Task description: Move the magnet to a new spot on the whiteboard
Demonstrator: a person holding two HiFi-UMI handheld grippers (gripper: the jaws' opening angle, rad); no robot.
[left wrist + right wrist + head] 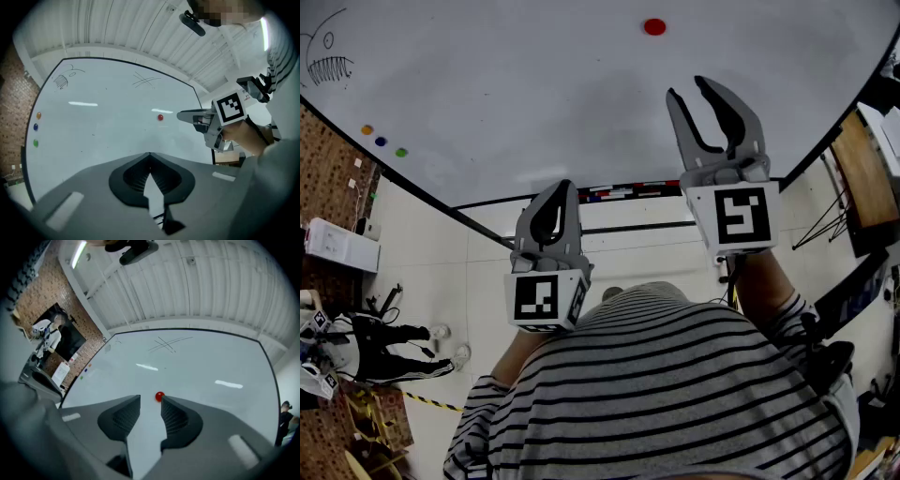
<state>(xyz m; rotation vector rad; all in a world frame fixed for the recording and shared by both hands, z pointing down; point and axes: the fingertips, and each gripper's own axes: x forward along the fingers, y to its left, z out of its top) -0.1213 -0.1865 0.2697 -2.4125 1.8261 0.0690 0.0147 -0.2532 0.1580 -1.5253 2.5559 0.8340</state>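
A red magnet [654,26] is seen stuck near the top of the whiteboard [534,84], untouched. The right tool [688,89] is released, its jaws spread and pointed at the magnet but short of it. The left tool [562,187] is clenched on nothing, lower down. A toothy fish doodle [328,58] and an orange, a blue and a green dot [381,142] are found by the board's left edge, and a crossed scribble [169,343] is drawn farther up.

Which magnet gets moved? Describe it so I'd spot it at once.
Look at the big whiteboard. The magnet sits alone near its middle, just beyond the open right gripper. It is red and round, while the three other dots, orange, blue and green, cluster at the board's left edge.
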